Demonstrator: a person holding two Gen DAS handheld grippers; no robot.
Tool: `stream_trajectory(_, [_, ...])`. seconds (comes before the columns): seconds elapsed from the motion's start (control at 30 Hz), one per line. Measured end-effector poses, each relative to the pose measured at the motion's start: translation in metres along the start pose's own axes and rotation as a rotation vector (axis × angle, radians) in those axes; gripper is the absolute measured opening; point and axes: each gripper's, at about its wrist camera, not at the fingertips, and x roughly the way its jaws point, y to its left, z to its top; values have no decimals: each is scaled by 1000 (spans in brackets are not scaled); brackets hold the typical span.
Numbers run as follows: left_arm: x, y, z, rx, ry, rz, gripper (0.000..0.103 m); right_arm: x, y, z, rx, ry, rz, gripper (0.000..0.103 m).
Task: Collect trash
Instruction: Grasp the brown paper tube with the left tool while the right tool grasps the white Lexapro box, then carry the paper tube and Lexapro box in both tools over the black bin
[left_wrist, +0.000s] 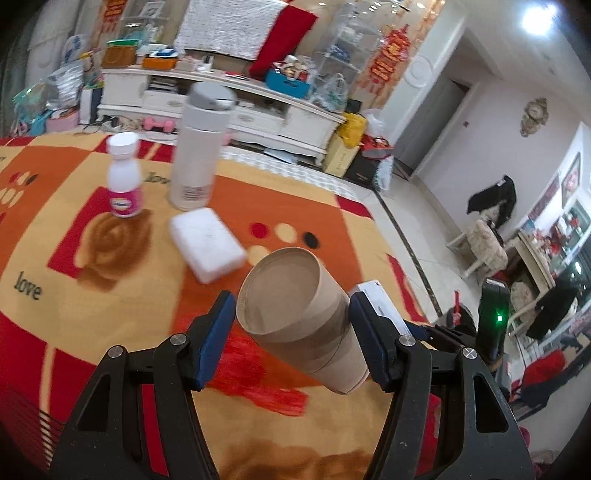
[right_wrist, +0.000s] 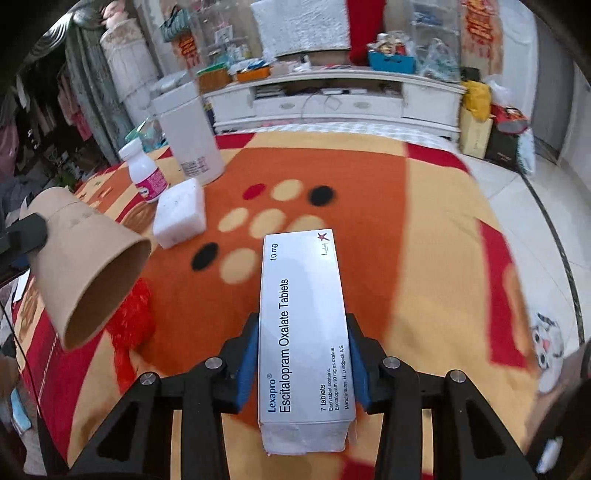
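I have a piece of trash in each hand-held gripper, both lifted clear of the blanket-covered table (right_wrist: 424, 229). My left hand-held gripper (left_wrist: 293, 325) is clamped across a cardboard tube (left_wrist: 299, 317), blue pads on opposite sides of its wall, open end pointing forward. My right hand-held gripper (right_wrist: 301, 363) is closed on a Lexapro tablet box (right_wrist: 303, 332), pads pressing its two long narrow edges near the back end, most of the box sticking out ahead.

Both should be very light. I judge the tube is thin card that will go oval or crease if I squeeze harder, so a mid-length hold with modest pressure suits it. The box is stiffer along its edges but glossy, and held this far back it could pivot or slip if I swing quickly.

On the table beyond stand a small white bottle with a pink label (left_wrist: 125, 177), a tall white flask (left_wrist: 197, 147) and a white foam block (left_wrist: 207, 247), which looks soft and crumbly.
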Motion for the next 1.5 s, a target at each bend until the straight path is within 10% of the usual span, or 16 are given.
stream_trajectory(1.5, [98, -221, -78, 313, 186, -167, 62, -139, -173, -113, 266, -102, -212, 41])
